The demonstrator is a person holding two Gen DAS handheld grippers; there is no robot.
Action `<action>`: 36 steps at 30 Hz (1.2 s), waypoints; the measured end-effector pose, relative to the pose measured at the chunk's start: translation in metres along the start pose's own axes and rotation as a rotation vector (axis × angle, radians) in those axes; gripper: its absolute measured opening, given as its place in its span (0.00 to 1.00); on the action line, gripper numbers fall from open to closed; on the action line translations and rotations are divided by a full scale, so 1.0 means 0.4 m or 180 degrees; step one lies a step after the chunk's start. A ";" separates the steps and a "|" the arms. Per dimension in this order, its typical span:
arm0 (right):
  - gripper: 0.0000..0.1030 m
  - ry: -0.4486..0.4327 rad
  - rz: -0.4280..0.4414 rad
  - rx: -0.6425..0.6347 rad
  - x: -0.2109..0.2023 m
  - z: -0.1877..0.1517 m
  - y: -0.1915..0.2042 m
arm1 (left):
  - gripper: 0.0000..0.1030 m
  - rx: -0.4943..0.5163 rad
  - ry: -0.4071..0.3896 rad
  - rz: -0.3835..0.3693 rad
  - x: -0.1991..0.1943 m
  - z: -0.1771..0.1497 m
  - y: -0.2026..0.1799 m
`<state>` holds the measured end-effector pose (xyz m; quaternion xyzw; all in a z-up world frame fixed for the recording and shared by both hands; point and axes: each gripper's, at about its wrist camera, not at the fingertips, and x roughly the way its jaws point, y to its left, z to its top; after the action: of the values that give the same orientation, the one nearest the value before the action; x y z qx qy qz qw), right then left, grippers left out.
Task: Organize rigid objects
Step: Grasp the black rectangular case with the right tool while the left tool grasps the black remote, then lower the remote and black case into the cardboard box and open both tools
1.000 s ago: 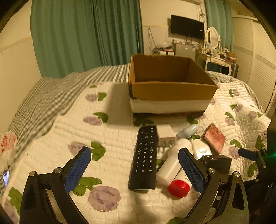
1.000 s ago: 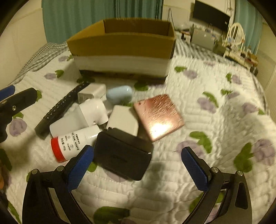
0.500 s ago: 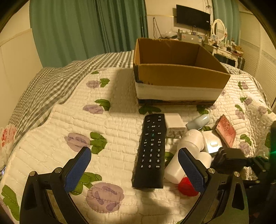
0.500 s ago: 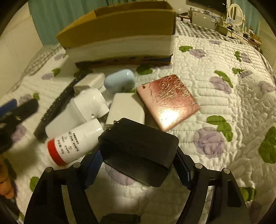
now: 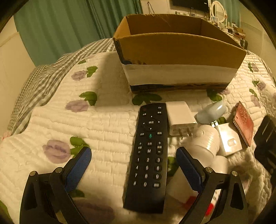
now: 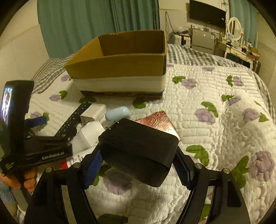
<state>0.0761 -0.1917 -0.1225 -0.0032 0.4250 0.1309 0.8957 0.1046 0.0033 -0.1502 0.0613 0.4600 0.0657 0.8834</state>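
My right gripper (image 6: 138, 168) is shut on a black box (image 6: 138, 153) and holds it lifted above the quilt. My left gripper (image 5: 132, 166) is open and straddles the lower half of a black remote (image 5: 149, 151) lying on the bed. An open cardboard box (image 5: 179, 56) stands behind the remote; it also shows in the right wrist view (image 6: 120, 67). Beside the remote lie a white charger (image 5: 180, 118), a pale blue case (image 5: 211, 112), a white bottle (image 5: 206, 146) and a pink booklet (image 5: 244, 123).
The objects lie on a white floral quilt (image 6: 215, 112) over a checked blanket (image 5: 43, 82). Green curtains (image 6: 96, 24) hang behind. A dresser with mirror (image 6: 234, 43) and a TV (image 6: 207, 12) stand at the far right. The left gripper's body (image 6: 25, 137) sits left of the black box.
My right gripper closed on the black box and lifted it off the quilt. My left gripper moved forward and lower, so its fingers now straddle the remote.
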 end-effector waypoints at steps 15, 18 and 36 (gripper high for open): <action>0.74 -0.0096 0.0093 0.0000 -0.049 0.005 -0.004 | 0.40 -0.0068 -0.0129 -0.0389 -0.074 0.011 0.006; 0.74 -0.0205 0.0083 -0.0032 -0.095 0.029 0.001 | 0.40 -0.0141 -0.0289 -0.0480 -0.138 0.026 0.014; 0.74 -0.0747 0.0128 -0.0405 -0.166 0.409 0.023 | 0.40 -0.0265 -0.0929 -0.0588 -0.285 0.365 0.040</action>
<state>0.1584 -0.1792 0.0335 -0.0362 0.3081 0.1751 0.9344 0.1587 -0.0077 0.0273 -0.0089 0.3274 -0.0064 0.9448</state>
